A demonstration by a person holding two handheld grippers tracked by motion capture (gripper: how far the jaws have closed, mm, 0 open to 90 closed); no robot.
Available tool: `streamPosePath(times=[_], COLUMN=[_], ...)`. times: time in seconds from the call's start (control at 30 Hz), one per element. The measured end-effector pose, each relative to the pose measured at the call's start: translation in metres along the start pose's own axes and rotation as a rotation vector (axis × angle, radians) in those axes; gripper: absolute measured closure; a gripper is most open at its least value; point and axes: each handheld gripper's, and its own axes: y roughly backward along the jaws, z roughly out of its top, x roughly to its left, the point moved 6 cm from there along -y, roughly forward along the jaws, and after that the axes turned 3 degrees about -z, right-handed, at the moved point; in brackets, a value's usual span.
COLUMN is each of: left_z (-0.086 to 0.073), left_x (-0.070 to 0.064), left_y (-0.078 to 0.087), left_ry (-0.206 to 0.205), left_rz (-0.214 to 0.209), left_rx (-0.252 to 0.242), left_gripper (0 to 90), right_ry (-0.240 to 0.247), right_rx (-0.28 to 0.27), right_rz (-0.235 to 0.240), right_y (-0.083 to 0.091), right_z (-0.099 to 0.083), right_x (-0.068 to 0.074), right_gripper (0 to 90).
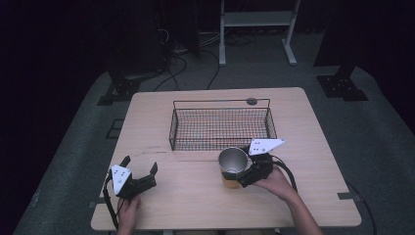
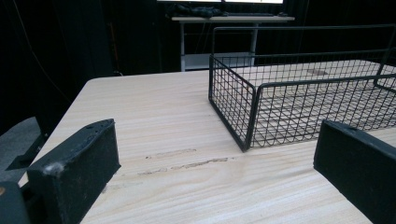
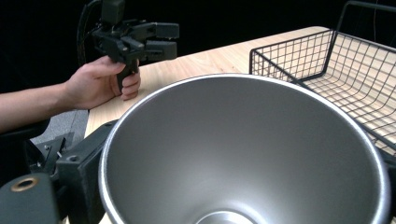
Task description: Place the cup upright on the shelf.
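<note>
One steel cup stands upright, mouth up, on the worktop just before one wire basket. We find the right hand-held gripper clamping it; the left hand-held gripper is spread, empty.

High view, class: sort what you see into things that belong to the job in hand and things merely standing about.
In the job:
- metal cup, held upright by the right hand-held gripper
- wire basket, just behind the cup

Standing about:
- left hand-held gripper, open over bare table
- white rack on the floor beyond
- floor cables
</note>
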Motion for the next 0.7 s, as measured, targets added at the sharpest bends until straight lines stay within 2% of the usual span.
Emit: streamPosePath(times=[0.3, 0.57, 0.7], left_z=[0.000, 0.000, 0.000], left_x=[0.000, 0.000, 0.000], left_y=[0.000, 0.000, 0.000], left_ry=[0.002, 0.003, 0.003], left_rz=[-0.001, 0.000, 0.000], left_rx=[0.000, 0.001, 0.002], left_gripper=[0.0, 0.0, 0.0], right_ry=[-0.019, -0.030, -0.036], right_rx=[-0.031, -0.025, -0.041], right_rz=[-0.012, -0.029, -0.032], right_y=[0.007, 0.010, 0.013], right_z=[0.017, 0.031, 0.041], right_x=[-0.014, -0.028, -0.035], right_gripper=[8.2, 8.2, 8.2])
